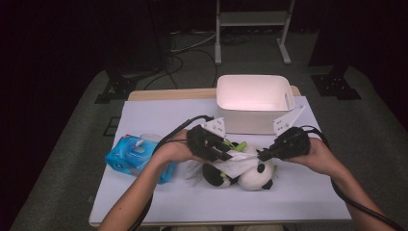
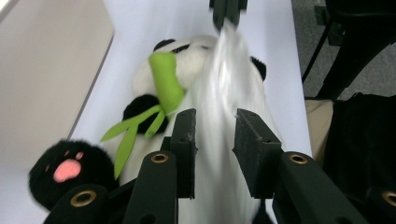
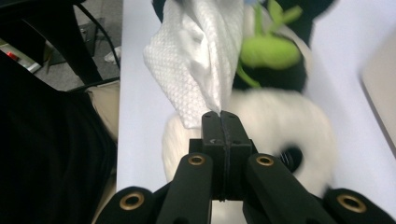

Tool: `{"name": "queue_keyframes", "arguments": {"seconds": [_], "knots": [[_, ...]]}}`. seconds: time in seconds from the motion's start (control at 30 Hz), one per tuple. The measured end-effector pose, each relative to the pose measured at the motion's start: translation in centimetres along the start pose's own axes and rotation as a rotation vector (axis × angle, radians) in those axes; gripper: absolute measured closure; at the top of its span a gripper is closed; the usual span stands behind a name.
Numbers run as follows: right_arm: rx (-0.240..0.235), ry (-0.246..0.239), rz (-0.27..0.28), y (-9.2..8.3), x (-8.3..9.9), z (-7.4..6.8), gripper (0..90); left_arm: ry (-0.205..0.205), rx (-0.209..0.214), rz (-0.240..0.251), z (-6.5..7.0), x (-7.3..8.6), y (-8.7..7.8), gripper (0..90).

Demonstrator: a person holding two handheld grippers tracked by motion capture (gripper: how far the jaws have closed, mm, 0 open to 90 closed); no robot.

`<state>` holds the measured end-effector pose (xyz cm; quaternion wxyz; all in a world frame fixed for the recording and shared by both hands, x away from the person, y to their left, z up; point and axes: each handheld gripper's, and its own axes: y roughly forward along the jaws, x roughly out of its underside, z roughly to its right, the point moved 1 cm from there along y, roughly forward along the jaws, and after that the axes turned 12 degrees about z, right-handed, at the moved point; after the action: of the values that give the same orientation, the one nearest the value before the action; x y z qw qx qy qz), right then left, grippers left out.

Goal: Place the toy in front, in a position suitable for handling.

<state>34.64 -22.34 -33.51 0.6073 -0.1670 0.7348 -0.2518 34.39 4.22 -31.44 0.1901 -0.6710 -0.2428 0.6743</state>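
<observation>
A white wet wipe is stretched between two hand-held grippers above a plush panda that lies on its back near the middle of the table. The wipe has a fine dotted texture and hangs in soft folds over the toy's white belly.

The right hand-held gripper has its jaws pressed fully together on one corner of the wipe, pinching it; in the high view this gripper comes in from the right, just over the panda's head. The left hand-held gripper has its jaws parted, with the wipe passing between them; the pads do not look to be pressing on it, though the cloth is blurred there. In the high view this gripper sits just left of the wipe.

The panda holds a green bamboo stalk with leaves, and one black paw with a pink pad points toward the left gripper's camera.

To the left of the toy lies a blue pack of wet wipes. Behind the toy, at the far edge of the table, stands a white plastic bin. The table has a pale lilac-white covering.
</observation>
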Motion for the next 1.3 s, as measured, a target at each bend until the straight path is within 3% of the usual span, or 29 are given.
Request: {"name": "queue_keyframes", "arguments": {"seconds": [0.13, 0.4, 0.63, 0.83, 1.07, 1.1, 1.13, 1.3], "knots": [[0.043, 0.050, 0.006, -2.5, 1.9, 0.4, 89.7, -0.015, -0.011, 0.009, 0.0, 0.5, -0.4, 71.1], [0.100, 0.115, 0.006, -5.7, 4.6, 0.6, 89.6, -0.020, -0.011, 0.003, 0.0, 0.7, -0.4, 71.0], [0.118, 0.134, 0.025, -6.5, 5.4, 0.7, 89.6, -0.018, -0.002, -0.002, 0.1, 0.7, -0.1, 70.6], [0.088, 0.077, 0.015, -4.3, 3.2, 0.4, 89.3, -0.023, -0.005, 0.004, 0.2, 0.9, -0.2, 69.9], [0.011, -0.012, -0.006, 0.7, -0.8, 0.0, 87.9, -0.031, -0.012, 0.005, 0.4, 1.8, -0.6, 68.9], [0.011, -0.012, -0.006, 0.7, -0.8, 0.0, 87.9, -0.031, -0.012, 0.005, 0.4, 1.8, -0.6, 68.7], [-0.004, -0.036, -0.024, 2.2, -1.6, -0.1, 84.9, -0.037, -0.017, 0.008, 0.4, 2.0, -0.8, 68.7], [0.007, -0.085, -0.049, 4.4, -2.8, -0.3, 73.8, -0.039, -0.024, 0.001, 0.3, 2.5, -1.1, 68.3]]}}
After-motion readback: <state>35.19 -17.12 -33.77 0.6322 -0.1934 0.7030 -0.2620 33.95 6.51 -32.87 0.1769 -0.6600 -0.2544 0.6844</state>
